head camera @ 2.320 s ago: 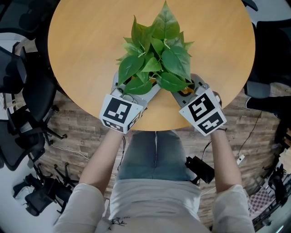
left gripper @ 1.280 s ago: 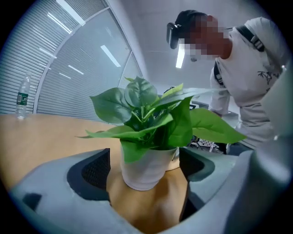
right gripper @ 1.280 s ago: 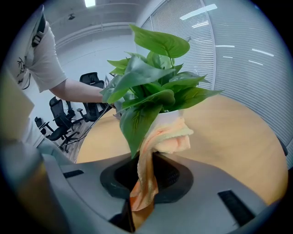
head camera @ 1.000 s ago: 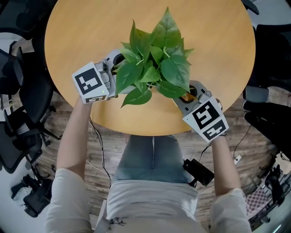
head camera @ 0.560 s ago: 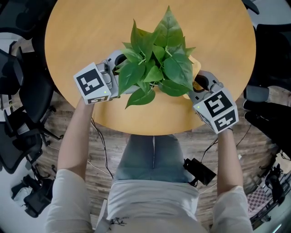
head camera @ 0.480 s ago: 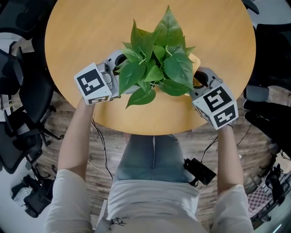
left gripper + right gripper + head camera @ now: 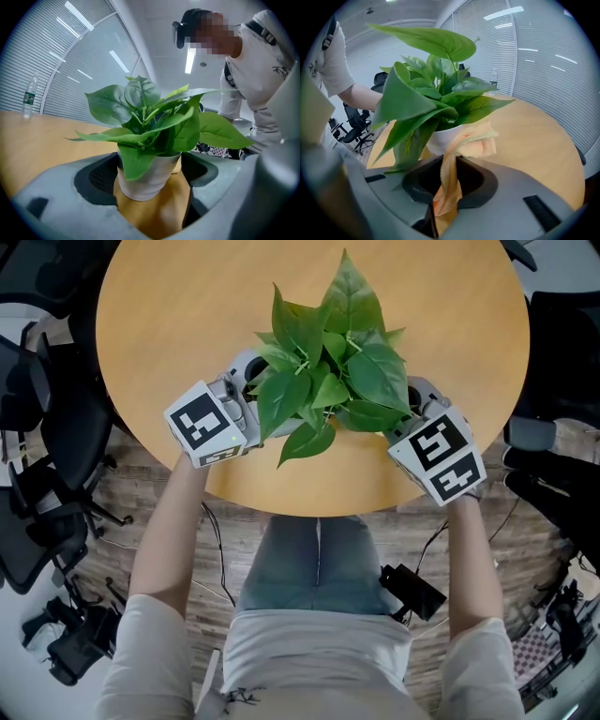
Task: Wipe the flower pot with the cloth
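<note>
A leafy green plant [image 7: 328, 371] stands on the round wooden table [image 7: 187, 306]; its leaves hide the pot in the head view. In the left gripper view the white flower pot [image 7: 145, 185] sits between the jaws of my left gripper [image 7: 150, 171], which is shut on it from the left side. An orange-peach cloth [image 7: 476, 143] is clamped in my right gripper [image 7: 447, 180]. The cloth's free end lies against the pot's wall [image 7: 438, 140] on the plant's right side. In the head view both grippers, left [image 7: 246, 388] and right [image 7: 414, 401], flank the plant.
The pot stands close to the table's near edge [image 7: 319, 512]. Black office chairs [image 7: 37, 427] crowd the floor on the left, and a black device [image 7: 412, 589] with cables lies on the floor by my legs. A water bottle [image 7: 29, 97] stands far across the table.
My left gripper swung from the pot's front to its left side and closed on it. The right gripper carried the cloth from the front round to the pot's right. The plant shifted slightly.
</note>
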Available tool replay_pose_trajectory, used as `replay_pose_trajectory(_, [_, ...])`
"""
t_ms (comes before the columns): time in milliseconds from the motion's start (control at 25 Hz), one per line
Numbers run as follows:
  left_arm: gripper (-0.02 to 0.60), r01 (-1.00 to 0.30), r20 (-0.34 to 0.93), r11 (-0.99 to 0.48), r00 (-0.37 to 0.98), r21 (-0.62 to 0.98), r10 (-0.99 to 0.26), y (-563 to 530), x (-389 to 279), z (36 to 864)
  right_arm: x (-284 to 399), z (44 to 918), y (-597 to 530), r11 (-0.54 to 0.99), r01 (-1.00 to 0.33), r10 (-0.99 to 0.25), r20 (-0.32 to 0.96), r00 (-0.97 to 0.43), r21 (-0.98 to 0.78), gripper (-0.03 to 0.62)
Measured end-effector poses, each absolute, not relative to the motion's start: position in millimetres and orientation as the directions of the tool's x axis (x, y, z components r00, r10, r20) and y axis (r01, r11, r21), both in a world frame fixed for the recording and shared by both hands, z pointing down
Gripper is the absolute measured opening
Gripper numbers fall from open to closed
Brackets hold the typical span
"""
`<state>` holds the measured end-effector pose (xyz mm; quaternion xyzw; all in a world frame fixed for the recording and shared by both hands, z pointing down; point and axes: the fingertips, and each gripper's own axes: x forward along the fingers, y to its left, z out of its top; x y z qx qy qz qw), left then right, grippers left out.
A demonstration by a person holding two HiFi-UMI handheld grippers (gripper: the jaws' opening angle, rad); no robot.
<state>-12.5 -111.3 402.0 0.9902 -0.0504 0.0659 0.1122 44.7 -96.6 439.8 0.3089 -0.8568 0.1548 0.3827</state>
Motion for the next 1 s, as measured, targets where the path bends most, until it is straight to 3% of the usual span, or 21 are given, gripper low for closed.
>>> replay_pose_trajectory(1000, [0.434, -0.227, 0.157, -0.948, 0.968, 0.222, -0.195, -111, -13, 405, 35, 443, -74, 0.769, -0.635, -0.387, 0.742, -0.548, -0.068, 0.061])
